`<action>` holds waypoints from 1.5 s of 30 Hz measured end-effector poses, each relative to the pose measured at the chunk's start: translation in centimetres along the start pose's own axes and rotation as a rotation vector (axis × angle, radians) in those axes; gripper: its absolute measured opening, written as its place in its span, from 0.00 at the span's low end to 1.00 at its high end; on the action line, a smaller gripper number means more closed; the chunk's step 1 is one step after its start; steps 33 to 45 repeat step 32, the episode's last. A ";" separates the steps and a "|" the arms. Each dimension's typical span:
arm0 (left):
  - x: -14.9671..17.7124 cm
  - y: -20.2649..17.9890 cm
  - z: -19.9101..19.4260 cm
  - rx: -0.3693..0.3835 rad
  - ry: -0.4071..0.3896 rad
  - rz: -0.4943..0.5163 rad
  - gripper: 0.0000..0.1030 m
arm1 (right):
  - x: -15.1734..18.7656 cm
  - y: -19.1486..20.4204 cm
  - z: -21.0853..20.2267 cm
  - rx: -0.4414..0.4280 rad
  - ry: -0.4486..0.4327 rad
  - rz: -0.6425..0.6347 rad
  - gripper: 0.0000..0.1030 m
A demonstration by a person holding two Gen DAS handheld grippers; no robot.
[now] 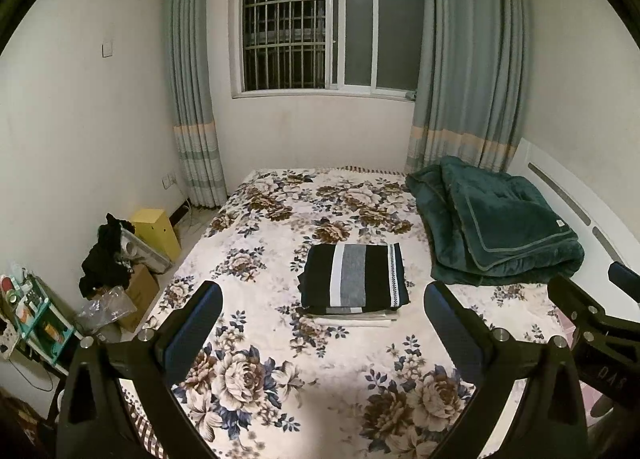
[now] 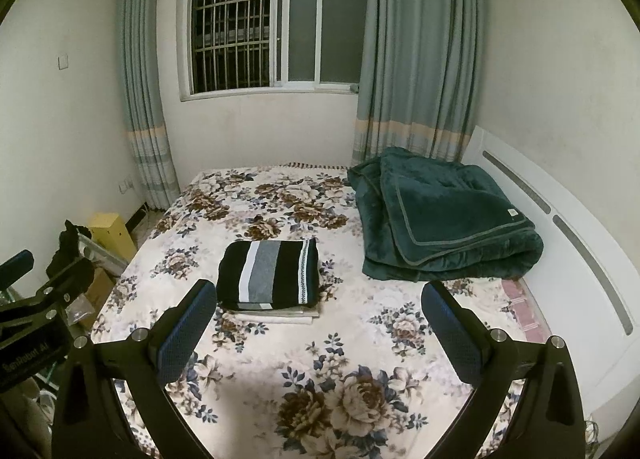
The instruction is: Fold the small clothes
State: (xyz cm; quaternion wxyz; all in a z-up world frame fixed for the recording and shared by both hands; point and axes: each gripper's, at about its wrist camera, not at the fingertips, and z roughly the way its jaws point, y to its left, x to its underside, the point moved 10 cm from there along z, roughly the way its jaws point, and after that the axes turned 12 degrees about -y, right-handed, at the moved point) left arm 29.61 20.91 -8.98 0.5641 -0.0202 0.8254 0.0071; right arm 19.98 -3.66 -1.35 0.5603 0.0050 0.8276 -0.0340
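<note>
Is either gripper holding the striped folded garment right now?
No: the striped folded garment lies on the floral bedspread, and both the left gripper and right gripper hover short of it, jaws open and empty.

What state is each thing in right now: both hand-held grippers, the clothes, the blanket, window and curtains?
Left hand-held gripper: open, empty, above the bed.
Right hand-held gripper: open, empty, above the bed.
Striped garment: folded, top of a small stack.
Pale garment: folded, under the striped one.
Green blanket: folded, lying by the headboard.
Window: sliding pane partly open.
Curtains: drawn aside.
</note>
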 end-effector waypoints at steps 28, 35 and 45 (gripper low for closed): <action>-0.3 -0.7 -0.7 -0.004 -0.004 0.001 1.00 | 0.7 -0.1 -0.9 0.002 0.000 0.017 1.00; -0.2 -0.8 -0.8 -0.002 -0.001 0.001 1.00 | 0.8 -0.1 -1.0 0.005 -0.001 0.015 1.00; -0.2 -0.8 -0.8 -0.002 -0.001 0.001 1.00 | 0.8 -0.1 -1.0 0.005 -0.001 0.015 1.00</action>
